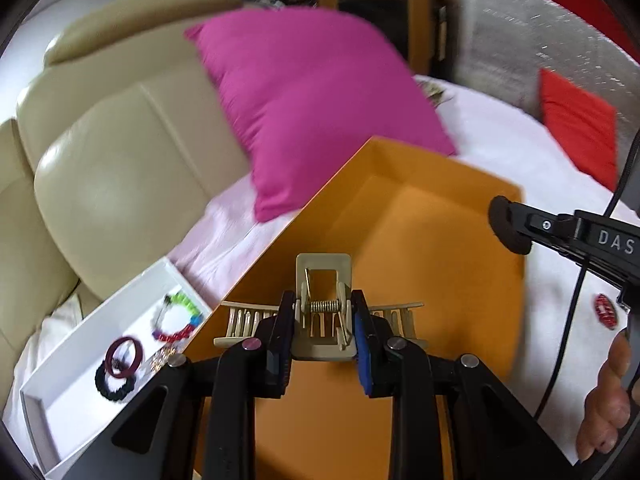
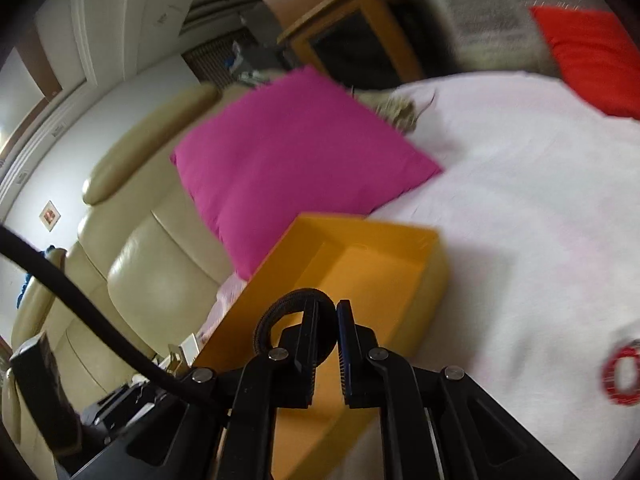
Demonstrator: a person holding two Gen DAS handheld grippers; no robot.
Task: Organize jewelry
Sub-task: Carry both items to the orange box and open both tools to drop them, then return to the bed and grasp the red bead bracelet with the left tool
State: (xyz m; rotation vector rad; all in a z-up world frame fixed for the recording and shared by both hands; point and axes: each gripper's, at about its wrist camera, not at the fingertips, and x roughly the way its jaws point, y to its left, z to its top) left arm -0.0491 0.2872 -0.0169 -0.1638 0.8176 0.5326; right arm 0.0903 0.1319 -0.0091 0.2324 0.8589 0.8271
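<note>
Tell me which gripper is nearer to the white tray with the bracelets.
Left. The left gripper, holding a beige hair claw, is over the orange box beside the white tray. The right gripper is over the box's far side.

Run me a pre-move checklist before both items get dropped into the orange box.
1. Left gripper clamped on the beige hair claw clip: ok.
2. Right gripper closed on the black hair tie: ok.
3. Clip held over the orange box: ok, box floor lies behind it.
4. Hair tie over the box opening: ok in the right wrist view; height cannot tell.
5. Box interior free of other items: ok where visible; near corner hidden.
6. Red ring on the white sheet still unsorted: not ok.
</note>
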